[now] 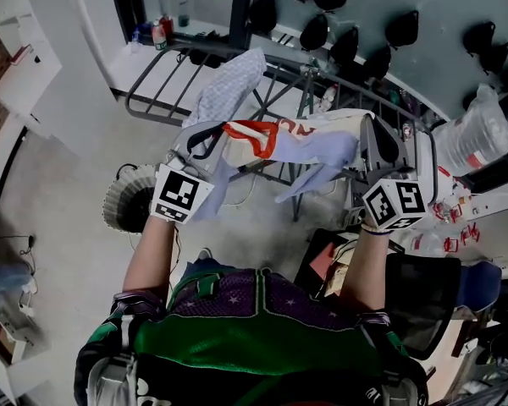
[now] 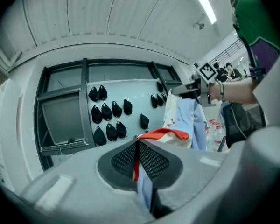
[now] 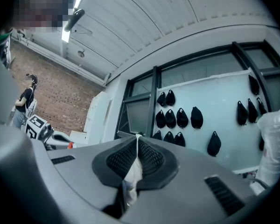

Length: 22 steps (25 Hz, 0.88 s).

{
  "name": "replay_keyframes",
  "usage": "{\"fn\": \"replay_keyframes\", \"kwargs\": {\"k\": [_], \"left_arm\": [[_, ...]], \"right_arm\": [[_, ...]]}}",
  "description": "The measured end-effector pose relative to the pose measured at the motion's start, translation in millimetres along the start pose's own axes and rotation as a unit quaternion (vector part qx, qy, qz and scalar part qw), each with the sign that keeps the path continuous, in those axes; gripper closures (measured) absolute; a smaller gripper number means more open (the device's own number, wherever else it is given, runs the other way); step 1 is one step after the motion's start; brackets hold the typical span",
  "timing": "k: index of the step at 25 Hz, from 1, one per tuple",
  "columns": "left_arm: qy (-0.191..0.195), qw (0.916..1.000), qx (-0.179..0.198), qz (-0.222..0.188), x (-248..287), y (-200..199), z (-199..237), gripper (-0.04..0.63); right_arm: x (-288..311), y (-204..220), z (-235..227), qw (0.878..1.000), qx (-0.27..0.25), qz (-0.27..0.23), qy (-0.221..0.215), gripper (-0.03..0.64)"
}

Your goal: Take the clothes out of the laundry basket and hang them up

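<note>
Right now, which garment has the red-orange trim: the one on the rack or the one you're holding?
The held garment, stretched between the left gripper and the right gripper; the rack garment is pale blue with no red.

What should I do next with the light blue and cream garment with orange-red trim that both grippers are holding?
Probably carry it forward and lower it over a bare rail of the dark metal drying rack. The left gripper and right gripper are each shut on the light blue and cream garment, which hangs spread between them and is not yet draped on anything.
</note>
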<state>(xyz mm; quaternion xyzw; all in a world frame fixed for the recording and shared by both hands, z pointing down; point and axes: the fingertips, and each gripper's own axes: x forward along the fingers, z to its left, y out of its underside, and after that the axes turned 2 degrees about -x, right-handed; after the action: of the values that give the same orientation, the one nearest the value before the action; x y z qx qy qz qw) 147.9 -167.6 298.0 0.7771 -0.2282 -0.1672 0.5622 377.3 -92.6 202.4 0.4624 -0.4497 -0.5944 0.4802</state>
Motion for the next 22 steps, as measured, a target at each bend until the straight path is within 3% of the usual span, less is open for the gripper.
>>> {"fn": "replay_keyframes", "kwargs": {"k": [8,13,19,22], "left_arm": [[-0.016,0.9961,-0.055,-0.067,5.6,-77.5,28.7,0.577],[-0.003,0.9922,-0.075,-0.099,13.9,-123.2,25.2,0.577],[0.017,0.9925,-0.065,-0.102,39.0,-151.6,5.9,0.577],[0.026,0.9923,-0.080,-0.090,55.6,-150.9,-1.0,0.577]], "right_arm": [[-9.5,65.3,-27.2,0.996,0.077,0.054,0.003,0.607],[-15.2,105.1,-30.9,0.991,0.099,0.091,-0.005,0.606],[-18.3,125.2,-27.2,0.989,0.099,0.114,-0.012,0.600],[-20.9,122.4,-27.6,0.989,0.099,0.110,-0.016,0.569]]}}
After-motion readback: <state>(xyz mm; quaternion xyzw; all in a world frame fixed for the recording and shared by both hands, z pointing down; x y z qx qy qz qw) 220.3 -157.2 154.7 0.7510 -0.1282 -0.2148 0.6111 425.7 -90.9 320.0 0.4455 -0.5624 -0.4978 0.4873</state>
